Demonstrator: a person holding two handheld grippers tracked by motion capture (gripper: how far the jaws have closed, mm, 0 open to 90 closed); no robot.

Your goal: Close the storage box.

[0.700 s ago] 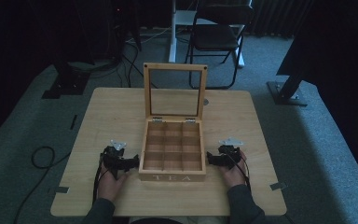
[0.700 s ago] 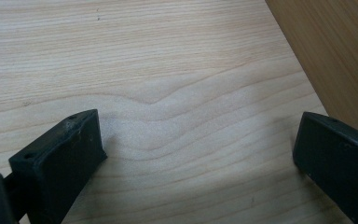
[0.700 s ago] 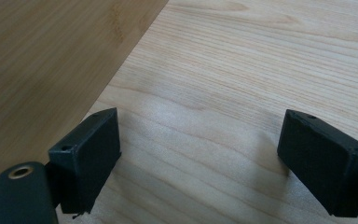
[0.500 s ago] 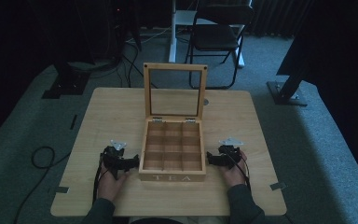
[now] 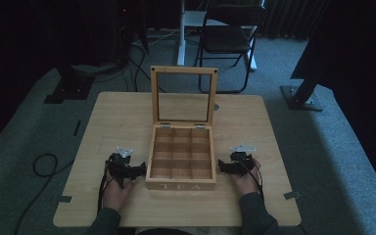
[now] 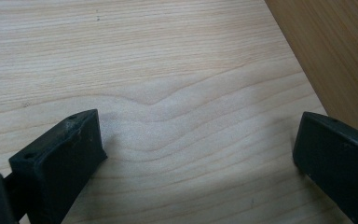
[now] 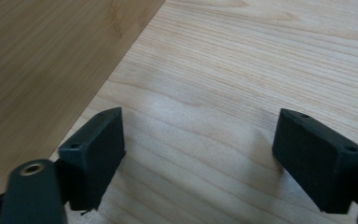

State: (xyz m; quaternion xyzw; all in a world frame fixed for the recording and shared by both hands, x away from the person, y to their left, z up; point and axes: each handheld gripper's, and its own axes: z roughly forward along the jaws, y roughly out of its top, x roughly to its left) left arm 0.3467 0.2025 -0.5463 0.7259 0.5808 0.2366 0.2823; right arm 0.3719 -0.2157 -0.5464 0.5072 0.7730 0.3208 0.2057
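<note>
Tea box point(image 5: 181, 159) sat mid-surface point(image 5: 117, 117), lid point(image 5: 183, 95) upright, compartments empty. Left hand-held gripper point(image 5: 138, 170) and right hand-held gripper point(image 5: 223, 165) flanked it, jaws wide, empty. Box likely rigid, light; glass lid fragile, so grip side walls.

High view dim and slightly soft; the pale square wooden table point(image 5: 127, 117) is the one lit patch, the room beyond it sinking to near black. Open wooden tea box with glass lid point(image 5: 182, 155) casts only a faint shadow on the table. Both gripper views brighter, even, no glare; grain sharp ahead of the box wall, black jaws blurred at bottom edge, soft shadows beneath them.
</note>
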